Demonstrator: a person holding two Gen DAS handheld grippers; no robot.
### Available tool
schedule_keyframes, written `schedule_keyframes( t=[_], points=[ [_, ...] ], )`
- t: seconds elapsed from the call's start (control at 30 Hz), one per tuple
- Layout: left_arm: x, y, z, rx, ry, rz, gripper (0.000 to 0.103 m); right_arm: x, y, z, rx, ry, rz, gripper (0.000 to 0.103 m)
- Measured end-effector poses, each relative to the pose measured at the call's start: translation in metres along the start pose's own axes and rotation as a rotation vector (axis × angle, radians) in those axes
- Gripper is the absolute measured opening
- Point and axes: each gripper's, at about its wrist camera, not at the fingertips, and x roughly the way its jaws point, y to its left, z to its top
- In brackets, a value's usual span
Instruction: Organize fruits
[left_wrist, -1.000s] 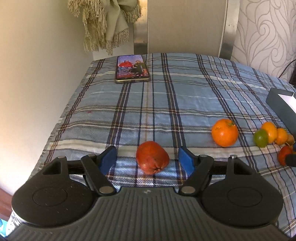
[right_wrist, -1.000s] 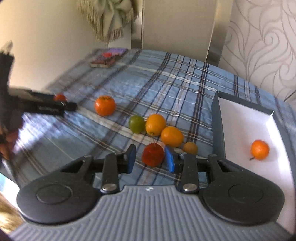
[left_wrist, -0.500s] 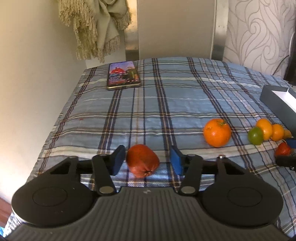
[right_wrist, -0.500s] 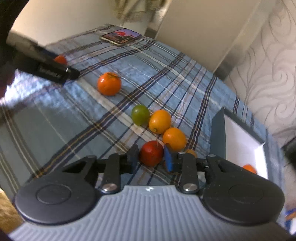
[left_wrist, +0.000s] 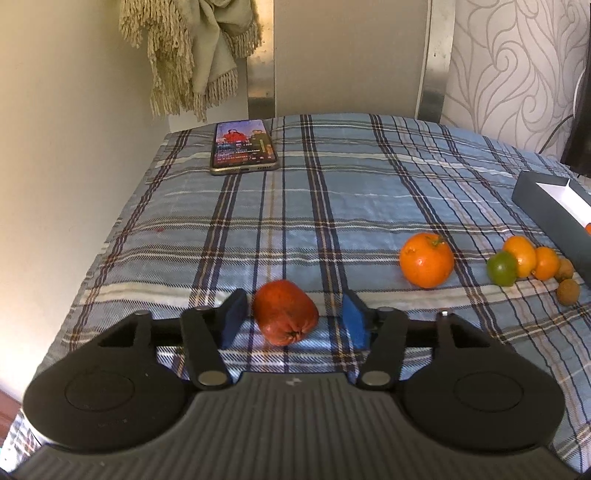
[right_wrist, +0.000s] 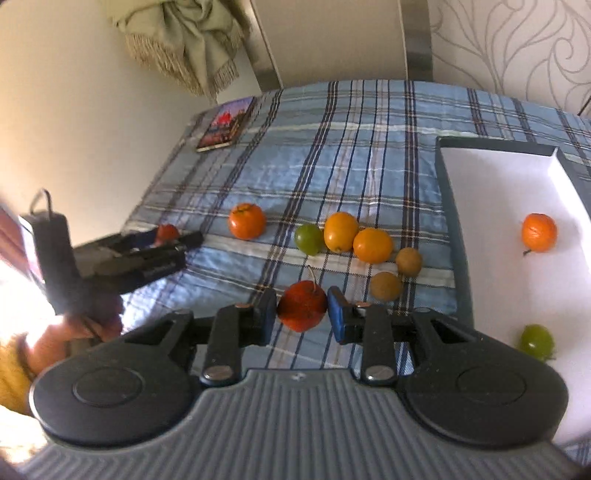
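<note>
While right tool (right_wrist: 302, 311) grips red fruit (right_wrist: 302, 305), left tool (left_wrist: 291, 320), open around reddish fruit (left_wrist: 285, 312), needs centred closure.

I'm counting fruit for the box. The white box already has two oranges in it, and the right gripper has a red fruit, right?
Not quite. The right wrist view shows the box holding one orange and one green fruit. The right gripper does have the red fruit.
</note>
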Motion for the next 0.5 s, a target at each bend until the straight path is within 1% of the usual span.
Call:
schedule_keyframes(
  t=[0.17, 0.33, 0.37, 0.4, 0.43, 0.47, 0.5],
  points=[
    [-0.002, 0.0, -0.002, 0.006, -0.003, -0.004, 0.065, -0.018, 0.003, 0.003, 0.025, -0.029, -0.003, 0.033],
    [-0.002, 0.001, -0.002, 0.001, -0.004, -0.013, 0.064, -0.029, 0.01, 0.004, 0.018, -0.039, -0.019, 0.033],
    [-0.002, 0.002, -0.002, 0.002, -0.005, -0.014, 0.062, -0.03, 0.011, 0.004, 0.017, -0.04, -0.023, 0.033],
    [-0.002, 0.002, -0.002, 0.0, -0.006, -0.013, 0.056, -0.03, 0.012, 0.005, 0.021, -0.041, -0.025, 0.033],
    [-0.003, 0.003, -0.002, -0.002, -0.009, -0.011, 0.053, -0.031, 0.012, 0.005, 0.026, -0.043, -0.028, 0.033],
    [-0.003, 0.003, -0.002, -0.003, -0.01, -0.008, 0.045, -0.031, 0.012, 0.005, 0.03, -0.046, -0.031, 0.033],
    [-0.003, 0.004, -0.001, -0.005, -0.011, -0.007, 0.04, -0.032, 0.012, 0.004, 0.032, -0.049, -0.035, 0.033]
  ],
)
